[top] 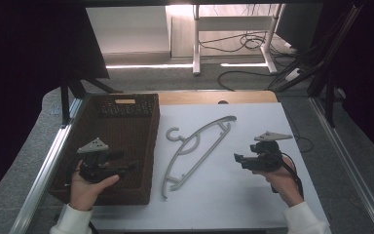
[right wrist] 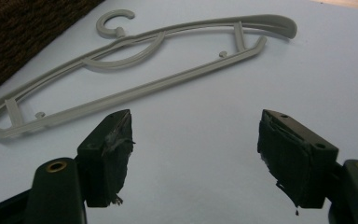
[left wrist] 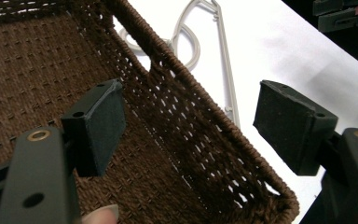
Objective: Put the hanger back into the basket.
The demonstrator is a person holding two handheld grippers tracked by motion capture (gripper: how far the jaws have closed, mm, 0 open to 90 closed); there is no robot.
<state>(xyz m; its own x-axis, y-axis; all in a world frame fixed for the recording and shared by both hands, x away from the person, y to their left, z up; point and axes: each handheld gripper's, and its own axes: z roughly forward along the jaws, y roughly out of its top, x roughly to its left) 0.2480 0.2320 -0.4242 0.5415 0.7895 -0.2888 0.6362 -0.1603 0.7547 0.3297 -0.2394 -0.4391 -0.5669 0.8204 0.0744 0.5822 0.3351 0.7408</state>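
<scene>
A white table (top: 253,146) with a bare wooden strip along its far edge stands in a dim room, cables (top: 246,41) trailing across the grey floor beyond. A brown woven basket (top: 146,146) sits at the table's left side, its visible interior bare. A grey plastic hanger (top: 195,146) lies flat just right of the basket, near the table's middle. The left gripper (left wrist: 189,126) hovers over the basket, jaws wide apart; the right gripper (right wrist: 193,156), jaws likewise wide and holding nothing, hangs right of the hanger.
</scene>
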